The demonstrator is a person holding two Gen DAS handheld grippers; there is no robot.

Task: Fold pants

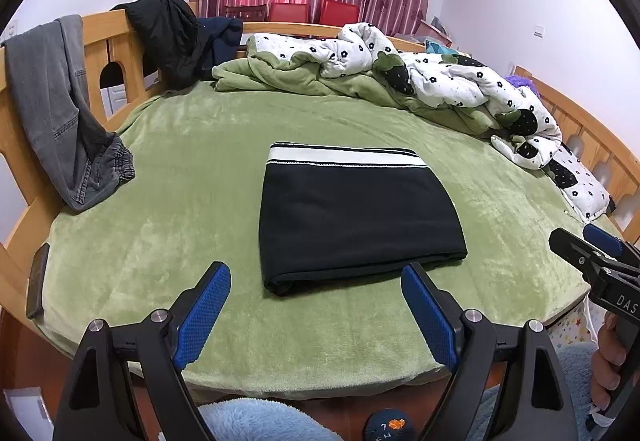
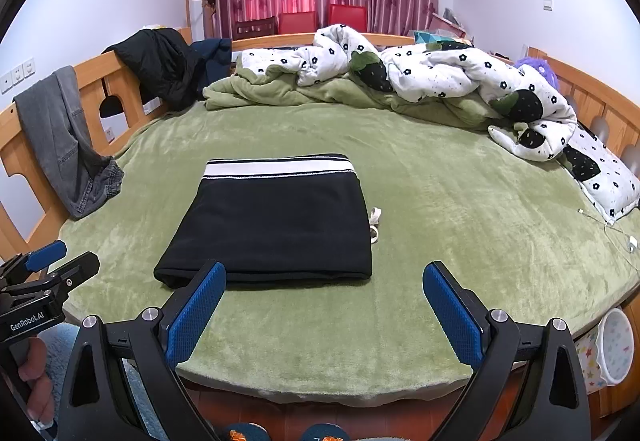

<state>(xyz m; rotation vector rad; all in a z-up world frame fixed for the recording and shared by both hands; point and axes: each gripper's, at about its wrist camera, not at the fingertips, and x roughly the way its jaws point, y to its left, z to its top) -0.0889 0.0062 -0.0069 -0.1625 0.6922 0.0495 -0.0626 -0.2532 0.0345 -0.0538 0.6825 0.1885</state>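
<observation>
The black knit pants with a white-and-black striped waistband (image 1: 356, 217) lay as a flat, squared bundle on the green plush bed cover (image 1: 192, 169), waistband at the far edge and the thick folded edge nearest the tools; by the look of it the folding was finished or nearly so, and any coming move would be a last tidy or a withdrawal. The left gripper (image 1: 316, 297) hung with its blue-padded jaws spread wide and holding nothing, the bundle straight ahead at twelve o'clock; its right fingertip overlapped the bundle's near right corner in the left wrist view, though contact could not be told. The right gripper (image 2: 324, 297) was likewise parted and empty, the bundle at about eleven o'clock from it, its left fingertip overlapping the near edge. The bundle's long axis looked roughly fore-and-aft, though it was close to square; the left gripper seemed better centred on it, so I judged it nearer. A small white drawstring end (image 2: 375, 225) poked out at the bundle's right side; it might want tucking.
</observation>
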